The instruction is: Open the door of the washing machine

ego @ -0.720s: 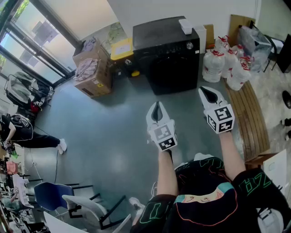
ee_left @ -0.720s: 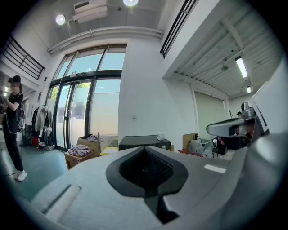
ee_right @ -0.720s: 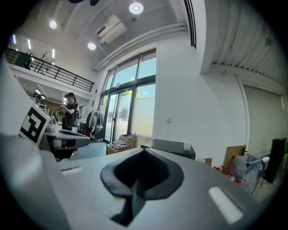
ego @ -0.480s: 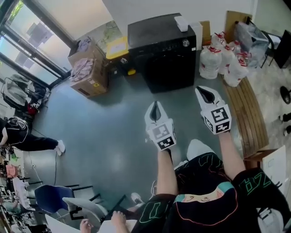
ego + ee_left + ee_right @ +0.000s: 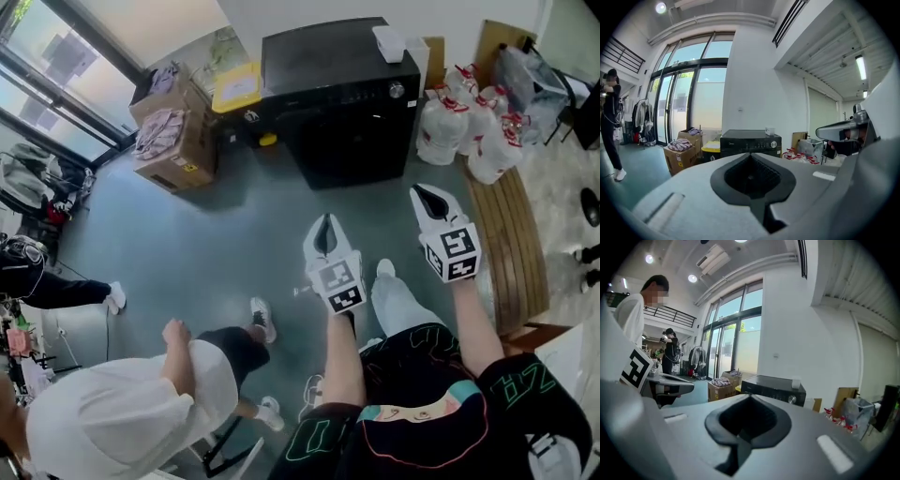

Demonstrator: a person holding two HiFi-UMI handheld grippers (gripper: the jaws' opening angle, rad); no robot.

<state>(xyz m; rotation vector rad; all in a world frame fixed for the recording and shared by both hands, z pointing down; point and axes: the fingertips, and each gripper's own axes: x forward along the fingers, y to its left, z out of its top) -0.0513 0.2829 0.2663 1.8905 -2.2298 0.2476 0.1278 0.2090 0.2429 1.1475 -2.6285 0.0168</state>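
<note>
The black washing machine (image 5: 342,94) stands against the far wall, its dark front door (image 5: 352,155) closed. It also shows small and distant in the left gripper view (image 5: 750,143) and in the right gripper view (image 5: 773,389). My left gripper (image 5: 325,223) is held out over the grey floor, a good way short of the machine, shut and empty. My right gripper (image 5: 427,195) is beside it to the right, a little nearer the machine's right corner, also shut with nothing in it. Both point towards the machine.
A cardboard box of clothes (image 5: 169,136) and a yellow bin (image 5: 236,89) stand left of the machine. White jugs (image 5: 469,127) and a wooden bench (image 5: 511,244) are on the right. A person in white (image 5: 122,412) stands close at my lower left. A small white box (image 5: 388,42) lies on the machine.
A person in white has walked into the lower left of the head view. My foot has stepped forward between the grippers. Both grippers keep their pose, still shut.
</note>
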